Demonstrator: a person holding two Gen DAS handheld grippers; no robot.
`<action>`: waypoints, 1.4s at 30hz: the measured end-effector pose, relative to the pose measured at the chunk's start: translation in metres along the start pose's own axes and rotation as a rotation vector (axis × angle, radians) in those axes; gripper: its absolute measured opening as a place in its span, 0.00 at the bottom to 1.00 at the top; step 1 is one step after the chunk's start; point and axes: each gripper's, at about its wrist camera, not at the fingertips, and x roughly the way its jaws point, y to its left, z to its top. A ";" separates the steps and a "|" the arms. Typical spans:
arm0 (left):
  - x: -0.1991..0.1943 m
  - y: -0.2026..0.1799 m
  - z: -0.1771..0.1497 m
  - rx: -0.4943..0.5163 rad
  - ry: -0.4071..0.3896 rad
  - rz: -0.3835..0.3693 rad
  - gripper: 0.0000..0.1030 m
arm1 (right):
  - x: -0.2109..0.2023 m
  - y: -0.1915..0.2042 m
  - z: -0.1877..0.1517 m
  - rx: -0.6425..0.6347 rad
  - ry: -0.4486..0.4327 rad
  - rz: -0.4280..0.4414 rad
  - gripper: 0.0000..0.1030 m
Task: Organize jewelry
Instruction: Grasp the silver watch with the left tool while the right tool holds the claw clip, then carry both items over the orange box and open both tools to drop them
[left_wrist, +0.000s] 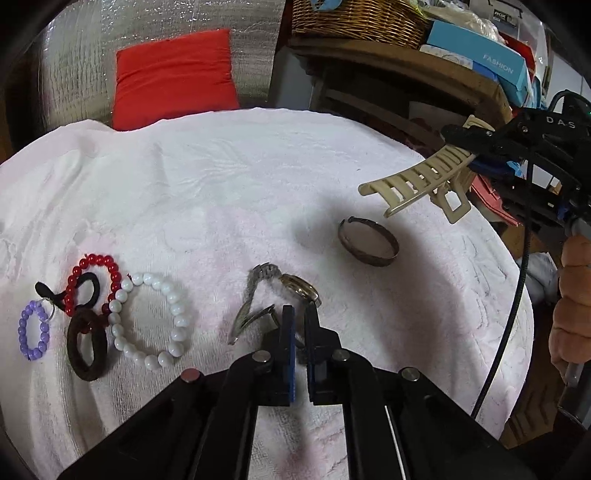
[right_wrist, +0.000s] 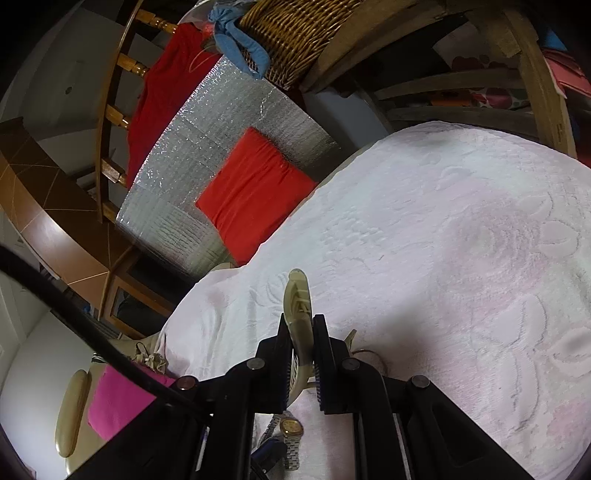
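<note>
While the left gripper (left_wrist: 300, 325) rests low over the white towel (left_wrist: 207, 192), its jaws stand drawn together on the wristwatch (left_wrist: 295, 290), pinching the metal band just beside the gold dial. Beyond the watch lies a dark bangle (left_wrist: 368, 240). At far left sit a white bead bracelet (left_wrist: 149, 321), a red bead bracelet (left_wrist: 94, 284), a purple bead bracelet (left_wrist: 33, 330) and a brown hair tie (left_wrist: 87, 345), overlapping one another. Raised above the towel, the right gripper (right_wrist: 302, 339) holds a beige hair claw clip (right_wrist: 298, 299) between narrow jaws.
</note>
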 end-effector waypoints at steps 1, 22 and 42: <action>0.000 0.000 0.000 -0.004 -0.003 0.001 0.05 | 0.000 0.000 -0.001 0.001 0.000 0.001 0.11; 0.037 0.004 0.021 -0.121 0.037 0.004 0.16 | -0.002 -0.012 0.000 -0.022 0.009 -0.018 0.11; -0.081 0.019 0.022 -0.111 -0.219 -0.025 0.09 | 0.004 0.031 -0.014 -0.071 -0.019 0.067 0.11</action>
